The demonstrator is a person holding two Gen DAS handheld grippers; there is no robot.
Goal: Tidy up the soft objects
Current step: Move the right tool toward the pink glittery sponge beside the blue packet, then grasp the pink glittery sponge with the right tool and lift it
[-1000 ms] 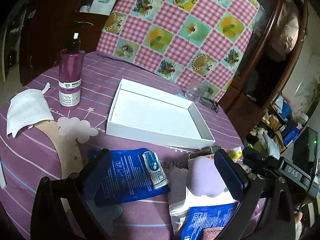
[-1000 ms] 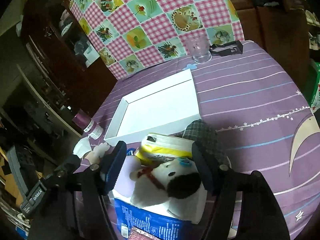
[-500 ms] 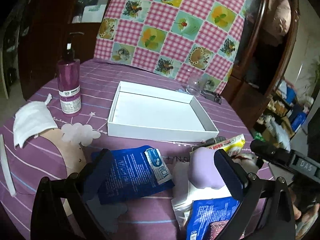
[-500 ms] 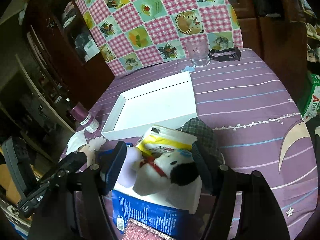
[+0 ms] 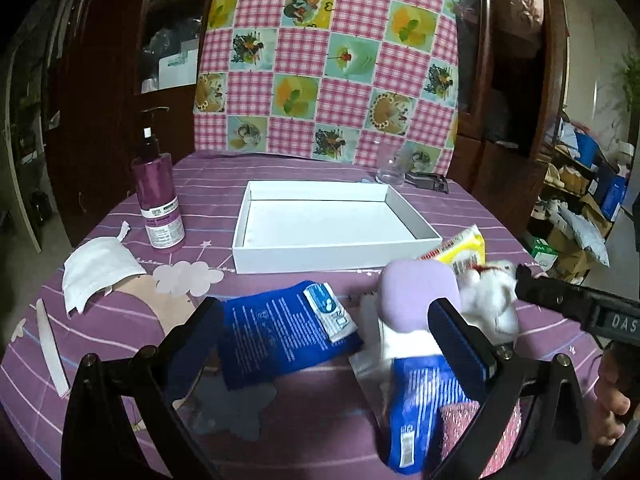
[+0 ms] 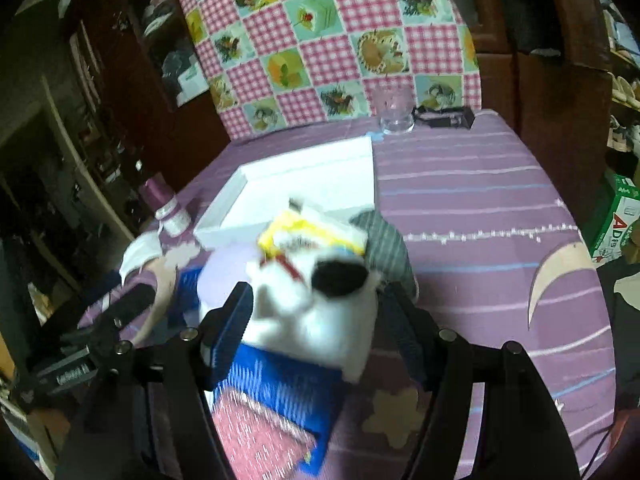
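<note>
Still barely begun: white box point(image 5: 332, 220) empty at bench centre; plush dog point(image 6: 316, 312), blue packs point(image 5: 280, 336), yellow pack point(image 5: 464, 250) heaped nearside. Right tool point(image 6: 316, 332) wide, straddling dog, contact unclear; left tool point(image 5: 332, 336) open, empty.

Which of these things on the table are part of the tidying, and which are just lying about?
Part of the job: plush dog, blue pack, purple cushion, white box.
Lying about: pump bottle, glass, face mask.
</note>
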